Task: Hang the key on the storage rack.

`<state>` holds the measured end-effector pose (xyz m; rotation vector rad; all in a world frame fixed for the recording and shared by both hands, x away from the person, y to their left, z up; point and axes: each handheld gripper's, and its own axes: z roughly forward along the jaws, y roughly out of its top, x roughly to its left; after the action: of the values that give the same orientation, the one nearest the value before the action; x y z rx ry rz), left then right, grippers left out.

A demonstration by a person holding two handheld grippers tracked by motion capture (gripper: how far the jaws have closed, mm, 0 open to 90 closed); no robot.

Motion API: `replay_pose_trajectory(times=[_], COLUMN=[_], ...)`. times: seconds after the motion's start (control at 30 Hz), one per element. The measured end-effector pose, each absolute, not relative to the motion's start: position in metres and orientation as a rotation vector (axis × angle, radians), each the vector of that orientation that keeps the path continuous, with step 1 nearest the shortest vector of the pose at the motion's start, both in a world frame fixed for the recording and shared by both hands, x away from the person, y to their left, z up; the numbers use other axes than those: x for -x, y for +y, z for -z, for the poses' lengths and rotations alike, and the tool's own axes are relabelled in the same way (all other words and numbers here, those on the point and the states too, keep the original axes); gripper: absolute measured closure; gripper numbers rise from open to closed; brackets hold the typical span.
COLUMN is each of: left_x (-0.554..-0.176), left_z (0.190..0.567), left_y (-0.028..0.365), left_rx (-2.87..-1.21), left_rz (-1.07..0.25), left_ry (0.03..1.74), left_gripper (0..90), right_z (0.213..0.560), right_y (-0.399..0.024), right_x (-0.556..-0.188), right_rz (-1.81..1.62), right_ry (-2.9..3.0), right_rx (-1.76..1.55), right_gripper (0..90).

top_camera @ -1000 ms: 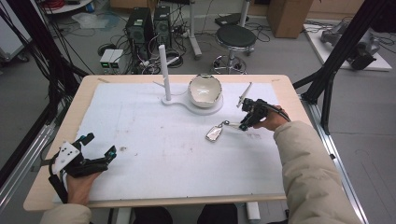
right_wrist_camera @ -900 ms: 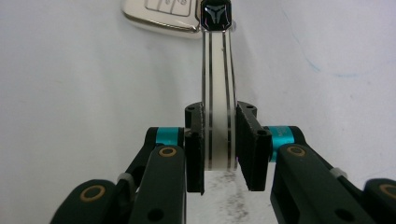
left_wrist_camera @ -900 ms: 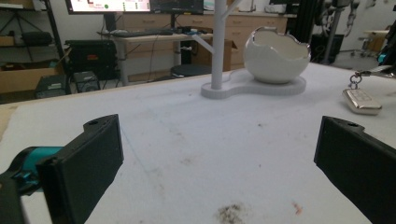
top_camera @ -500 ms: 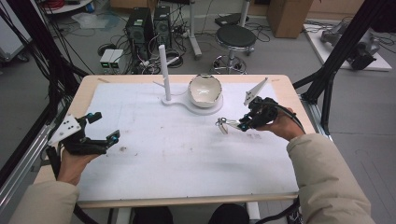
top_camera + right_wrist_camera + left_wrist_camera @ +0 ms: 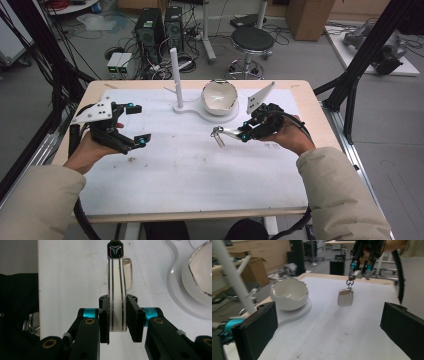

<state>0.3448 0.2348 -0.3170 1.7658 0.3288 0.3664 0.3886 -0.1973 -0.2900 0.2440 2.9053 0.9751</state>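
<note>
Keychain [image 5: 218, 135]: high view, item one. I have it clamped in my right gripper [image 5: 243, 133], which is clenched on the flat strap, so the metal ring end hangs free towards the middle of the worktop [image 5: 190, 195], lifted clear of the white mat. Stand [image 5: 176, 77]: white post with a side peg on a flat base, at the far edge; my guess is the peg is there for hanging. Bowl [image 5: 219, 96]: white, jagged rim like a cracked eggshell, seated on the same base just beside the post. Left gripper [image 5: 134, 126]: released, jaws wide, nothing between them, held off to the left, I judge in readiness.

Left gripper view. Keychain [image 5: 345, 297] dangles from the right gripper [image 5: 359, 270] above the mat; its silvery tag hangs below a small ring, face blurred, no writing legible. Bowl [image 5: 290, 293] sits near on the base, the post [image 5: 232, 277] rising beside it.

Right gripper view. Pads press both sides of the keychain [image 5: 115, 297], a pale strap with dark stripes running lengthwise. A black cap at its far end [image 5: 115, 251] bears a silver angular emblem, shield-like; I can read no letters. Bowl [image 5: 202, 272] rim lies at upper right.
</note>
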Motion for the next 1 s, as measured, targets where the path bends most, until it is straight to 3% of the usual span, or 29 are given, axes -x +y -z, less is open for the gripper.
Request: replay_pose_trajectory(times=[0.43,0.67,1.0], left_x=[-0.366,-0.370,-0.367], left_z=[0.297,0.307,0.317], left_y=[0.167,0.126,0.097], left_rx=[-1.939,-2.030,-2.128], left_rz=[-0.243,-0.155,-0.106], left_ry=[0.176,0.127,0.066], left_gripper=[1.8,1.8,3.0], right_z=[0.289,0.292,0.298], right_y=[-0.174,-0.166,-0.157], right_x=[-0.381,-0.379,-0.379], right_rz=[-0.978,-0.955,-0.950], right_ry=[2.924,2.953,2.974], right_rx=[-0.173,-0.137,-0.119], right_gripper=[74.9,74.8,74.8])
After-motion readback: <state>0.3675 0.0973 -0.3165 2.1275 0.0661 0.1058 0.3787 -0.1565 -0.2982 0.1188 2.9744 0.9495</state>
